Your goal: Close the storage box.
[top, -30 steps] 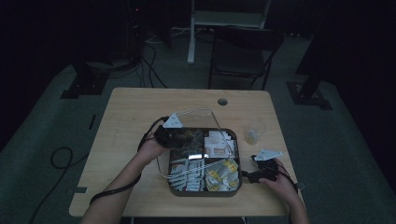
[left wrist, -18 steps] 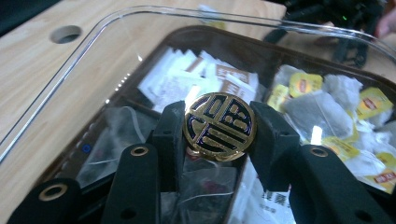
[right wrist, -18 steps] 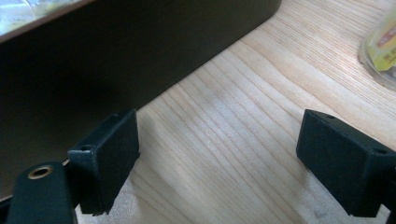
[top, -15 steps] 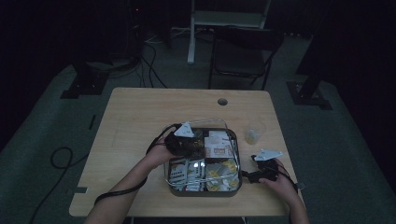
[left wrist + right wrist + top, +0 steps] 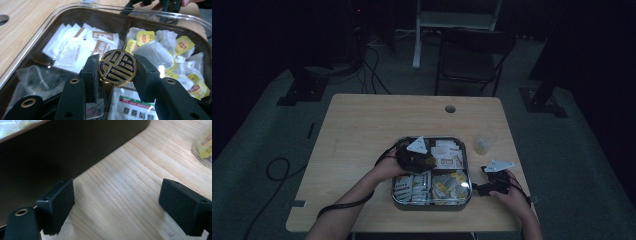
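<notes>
My left gripper [image 5: 416, 158] hovers over the left half of a square dark tray [image 5: 432, 203]. In the left gripper view the left gripper [image 5: 117, 68] is shut on a round gold and dark-blue knob [image 5: 117, 65]; the knob seems to belong to a clear lid whose rim [image 5: 47, 23] curves around the tray's contents. The tray's compartments hold white sachets [image 5: 75, 45], yellow-tagged tea bags [image 5: 160, 47] and printed packets [image 5: 132, 107]. My right gripper [image 5: 482, 188] rests on the table at the tray's right side. Its jaws [image 5: 117, 205] stand wide open over bare wood beside the tray wall [image 5: 50, 150].
A small clear cup [image 5: 485, 142] with something yellow in it stands on the table right of the tray, its base [image 5: 205, 145] near my right gripper. A cable hole [image 5: 450, 108] lies toward the table's far edge. A chair [image 5: 472, 55] stands beyond the table.
My left hand has carried the knob to the right and slightly down, from the tray's far left corner to over its left half. The right hand has not moved.
</notes>
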{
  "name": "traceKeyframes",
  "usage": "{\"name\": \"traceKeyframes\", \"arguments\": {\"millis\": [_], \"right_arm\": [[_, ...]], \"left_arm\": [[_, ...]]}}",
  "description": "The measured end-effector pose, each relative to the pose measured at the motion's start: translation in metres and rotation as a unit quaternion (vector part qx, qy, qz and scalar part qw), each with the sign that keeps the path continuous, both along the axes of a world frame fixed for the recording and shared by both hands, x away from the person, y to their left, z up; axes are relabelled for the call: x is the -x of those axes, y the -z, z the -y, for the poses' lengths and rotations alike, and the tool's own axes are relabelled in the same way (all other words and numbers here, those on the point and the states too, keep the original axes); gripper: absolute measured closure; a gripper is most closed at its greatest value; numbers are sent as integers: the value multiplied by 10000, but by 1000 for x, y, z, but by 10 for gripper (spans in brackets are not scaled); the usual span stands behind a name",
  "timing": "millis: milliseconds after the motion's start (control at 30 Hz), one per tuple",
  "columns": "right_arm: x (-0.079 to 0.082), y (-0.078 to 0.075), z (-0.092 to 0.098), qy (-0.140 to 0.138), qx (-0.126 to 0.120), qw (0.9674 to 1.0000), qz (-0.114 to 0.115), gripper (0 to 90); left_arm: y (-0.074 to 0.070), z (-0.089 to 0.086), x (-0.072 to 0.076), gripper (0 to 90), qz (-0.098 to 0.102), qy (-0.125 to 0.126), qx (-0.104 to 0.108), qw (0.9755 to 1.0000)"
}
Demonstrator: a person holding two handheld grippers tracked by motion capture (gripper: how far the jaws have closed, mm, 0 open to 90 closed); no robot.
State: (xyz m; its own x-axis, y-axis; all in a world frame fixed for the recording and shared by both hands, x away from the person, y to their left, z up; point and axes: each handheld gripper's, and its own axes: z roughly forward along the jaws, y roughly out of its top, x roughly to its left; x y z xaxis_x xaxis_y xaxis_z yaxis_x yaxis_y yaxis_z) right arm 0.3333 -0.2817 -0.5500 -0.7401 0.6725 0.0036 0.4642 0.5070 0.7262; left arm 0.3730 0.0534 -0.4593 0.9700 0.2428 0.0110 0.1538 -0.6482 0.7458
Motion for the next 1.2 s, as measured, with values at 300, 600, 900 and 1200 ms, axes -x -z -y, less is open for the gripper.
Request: {"name": "traceKeyframes", "arguments": {"millis": [300, 600, 900, 1200], "right_arm": [[0, 0, 0, 6, 2, 10000, -7, 127], [0, 0, 0, 1, 6, 10000, -4, 127], [0, 0, 0, 2, 6, 10000, 3, 127], [0, 0, 0, 6, 0, 10000, -7, 128]], "left_arm": [[6, 5, -3, 595, -9, 104, -116, 9999], [11, 5, -8, 594, -26, 133, -136, 9998], [13, 4, -8, 594, -39, 195, -178, 9996], [15, 3, -7, 592, -73, 110, -79, 9999]]}}
